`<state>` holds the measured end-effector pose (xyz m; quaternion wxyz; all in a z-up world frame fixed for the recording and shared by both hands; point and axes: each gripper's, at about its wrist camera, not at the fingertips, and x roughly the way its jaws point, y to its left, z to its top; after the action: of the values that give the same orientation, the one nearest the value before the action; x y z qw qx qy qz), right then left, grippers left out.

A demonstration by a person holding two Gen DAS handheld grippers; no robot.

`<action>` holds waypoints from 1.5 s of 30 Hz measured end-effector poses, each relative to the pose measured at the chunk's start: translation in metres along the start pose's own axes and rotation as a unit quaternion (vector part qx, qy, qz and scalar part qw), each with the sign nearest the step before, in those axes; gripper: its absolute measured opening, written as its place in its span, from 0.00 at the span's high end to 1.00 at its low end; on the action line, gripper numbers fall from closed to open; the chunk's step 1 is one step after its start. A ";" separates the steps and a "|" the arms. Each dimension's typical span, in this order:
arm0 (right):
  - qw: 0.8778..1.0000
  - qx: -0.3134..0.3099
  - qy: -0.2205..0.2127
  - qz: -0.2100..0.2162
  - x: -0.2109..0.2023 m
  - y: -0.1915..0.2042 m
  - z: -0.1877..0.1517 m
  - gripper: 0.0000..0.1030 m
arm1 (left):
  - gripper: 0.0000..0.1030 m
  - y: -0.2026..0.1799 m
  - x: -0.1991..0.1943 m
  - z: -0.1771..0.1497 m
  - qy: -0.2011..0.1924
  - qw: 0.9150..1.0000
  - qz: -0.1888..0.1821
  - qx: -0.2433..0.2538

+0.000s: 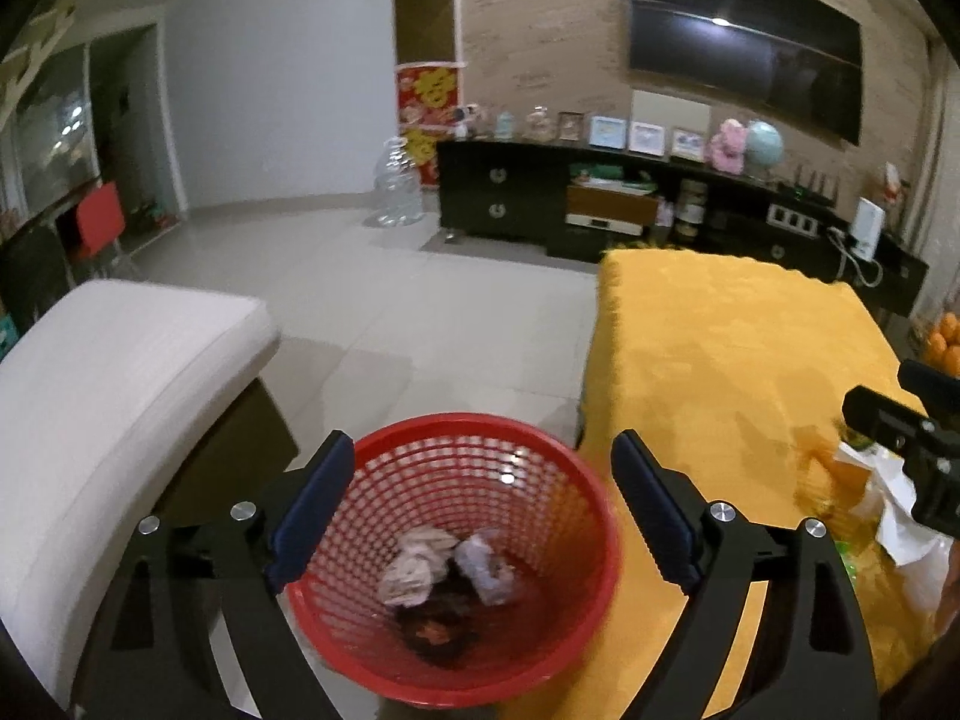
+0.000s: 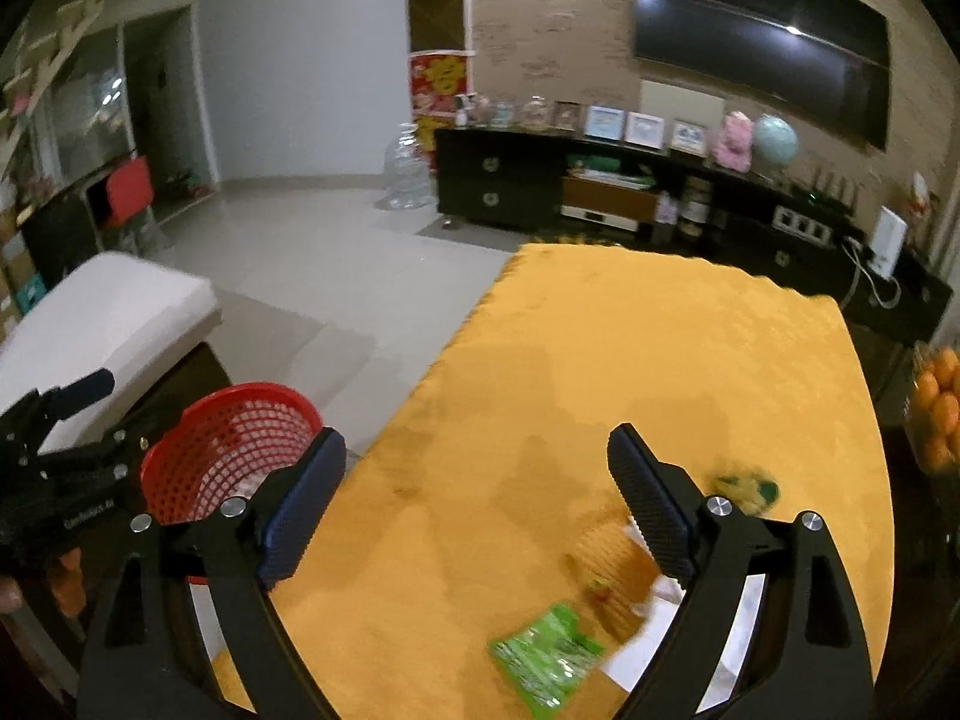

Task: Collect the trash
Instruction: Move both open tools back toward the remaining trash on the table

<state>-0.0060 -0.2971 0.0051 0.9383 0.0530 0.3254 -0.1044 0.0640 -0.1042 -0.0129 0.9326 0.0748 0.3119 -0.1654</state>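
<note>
A red mesh basket (image 1: 480, 528) stands on the floor beside the yellow-clothed table (image 1: 720, 360); crumpled paper (image 1: 420, 570) and dark scraps lie in its bottom. My left gripper (image 1: 483, 510) hangs above the basket, open, with nothing between its fingers. My right gripper (image 2: 477, 504) is open over the table (image 2: 600, 360), empty. On the cloth near it lie a green wrapper (image 2: 546, 657), a small green-yellow scrap (image 2: 744, 486), an orange-brown wrapper (image 2: 612, 564) and white paper (image 2: 654, 654). The basket (image 2: 228, 450) shows at the left of the right wrist view.
A white cushioned bench (image 1: 120, 396) stands left of the basket. A dark TV cabinet (image 1: 600, 204) with frames and a globe lines the far wall. Oranges (image 2: 939, 414) sit at the table's right. Tiled floor (image 1: 420, 300) stretches between bench and table.
</note>
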 end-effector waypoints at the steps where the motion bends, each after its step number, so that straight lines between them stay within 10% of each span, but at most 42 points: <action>1: 1.000 0.003 -0.001 -0.003 -0.003 -0.004 -0.002 0.16 | 0.18 -0.006 -0.001 0.000 -0.002 1.000 -0.004 0.006; 24: 0.985 0.133 -0.001 -0.110 -0.067 -0.133 -0.059 0.16 | 0.17 -0.130 -0.012 -0.012 -0.006 0.989 -0.099 0.108; 45: 0.975 0.191 -0.009 -0.116 -0.090 -0.179 -0.080 0.16 | 0.17 -0.210 0.032 -0.078 0.105 0.955 -0.183 0.209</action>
<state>-0.1643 -0.4436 -0.0067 0.8953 0.1919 0.2947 -0.2735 -0.0303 -0.2901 -0.1016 0.8118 0.2269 0.3750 -0.3859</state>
